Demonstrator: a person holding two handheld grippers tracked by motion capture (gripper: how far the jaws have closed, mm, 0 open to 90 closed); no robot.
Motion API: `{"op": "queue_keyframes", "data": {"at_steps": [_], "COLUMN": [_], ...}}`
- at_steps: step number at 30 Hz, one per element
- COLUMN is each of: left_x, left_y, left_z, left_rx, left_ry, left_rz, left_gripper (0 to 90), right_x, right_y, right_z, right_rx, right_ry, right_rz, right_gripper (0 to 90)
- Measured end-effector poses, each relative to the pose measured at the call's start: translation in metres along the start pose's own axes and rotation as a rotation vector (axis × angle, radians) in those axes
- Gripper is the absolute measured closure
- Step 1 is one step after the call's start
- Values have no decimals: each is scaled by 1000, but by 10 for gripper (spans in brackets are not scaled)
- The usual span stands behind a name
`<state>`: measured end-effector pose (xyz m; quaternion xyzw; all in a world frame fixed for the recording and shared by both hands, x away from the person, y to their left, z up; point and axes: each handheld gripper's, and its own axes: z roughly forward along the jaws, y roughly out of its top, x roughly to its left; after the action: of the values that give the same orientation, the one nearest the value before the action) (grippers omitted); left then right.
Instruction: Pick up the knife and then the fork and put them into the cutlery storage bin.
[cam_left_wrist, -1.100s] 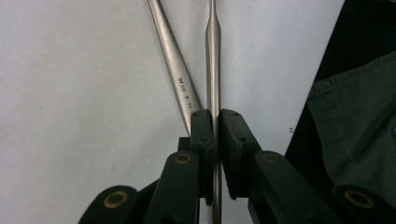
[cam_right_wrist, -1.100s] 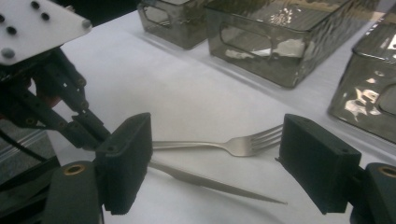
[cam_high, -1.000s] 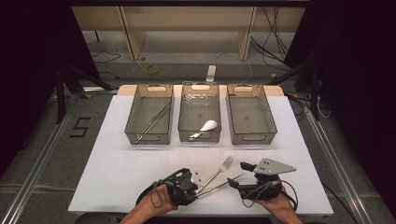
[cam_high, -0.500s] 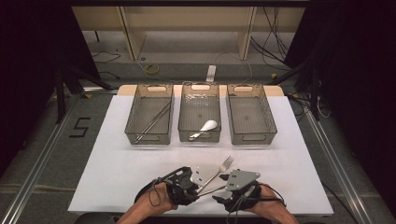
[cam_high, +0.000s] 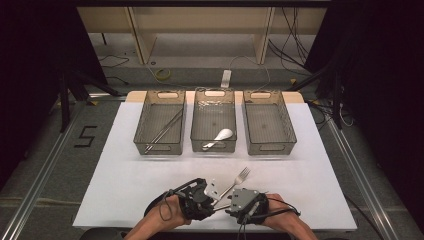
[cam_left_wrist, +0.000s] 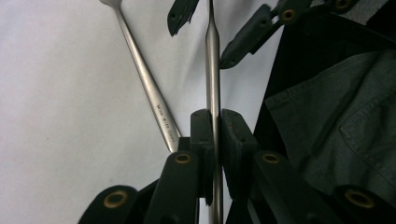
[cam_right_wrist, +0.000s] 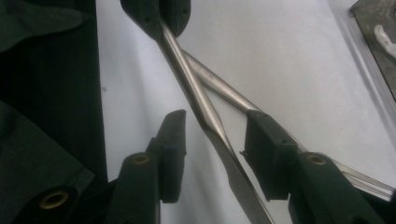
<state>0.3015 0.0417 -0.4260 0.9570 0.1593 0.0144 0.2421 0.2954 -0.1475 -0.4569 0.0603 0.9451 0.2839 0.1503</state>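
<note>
A: What does the left gripper (cam_left_wrist: 214, 135) hold?

B: Its two jaws are pressed together on the handle of a knife (cam_left_wrist: 213, 70). In the left gripper view the thin steel handle runs straight up between the two black pads.

A: And the right gripper (cam_right_wrist: 212, 154)?

B: Its jaws have just been closing, and the knife is between them, at the place where the handle becomes the blade. In the right gripper view there is still a gap on both sides, so the pads do not press on the knife.

A: Where is all this on the table (cam_high: 125, 170)?

B: Near the front edge, about the middle. In the high view the two hands are close together there, the left gripper (cam_high: 200, 200) just beside the right gripper (cam_high: 235, 202).

A: I see also a fork (cam_high: 239, 179).

B: Yes. It lies on the white table cover and points away toward the trays. Its handle (cam_left_wrist: 149, 88) passes beside the knife; in the right gripper view the two handles cross.

A: What is at the far side?

B: Three grey trays in a row. The left tray (cam_high: 145, 112) holds long thin metal pieces, the middle tray (cam_high: 214, 95) holds a white spoon (cam_high: 220, 137), and the right tray (cam_high: 267, 120) is at the end of the row.
</note>
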Motion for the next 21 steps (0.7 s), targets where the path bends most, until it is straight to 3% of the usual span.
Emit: {"op": "queue_keyframes", "data": {"at_steps": [7,14,16,21], "left_x": [0,1,4,8], "left_y": [1,0,0,0], "left_z": [1,0,-2,-8], "left_rx": [5,-38,-56,-105], "left_ry": [-15,-25,-19,-36], "left_rz": [16,56,43,13], "left_gripper": [834,827,803,765], "right_x": [1,4,5,4], "right_y": [1,1,1,1], "right_z": [4,1,2,1], "right_rx": [20,44,52,51], "right_ry": [-3,23,33,60], "right_rz": [-20,-97,-116,-92], "right_gripper": [714,791,831,836]}}
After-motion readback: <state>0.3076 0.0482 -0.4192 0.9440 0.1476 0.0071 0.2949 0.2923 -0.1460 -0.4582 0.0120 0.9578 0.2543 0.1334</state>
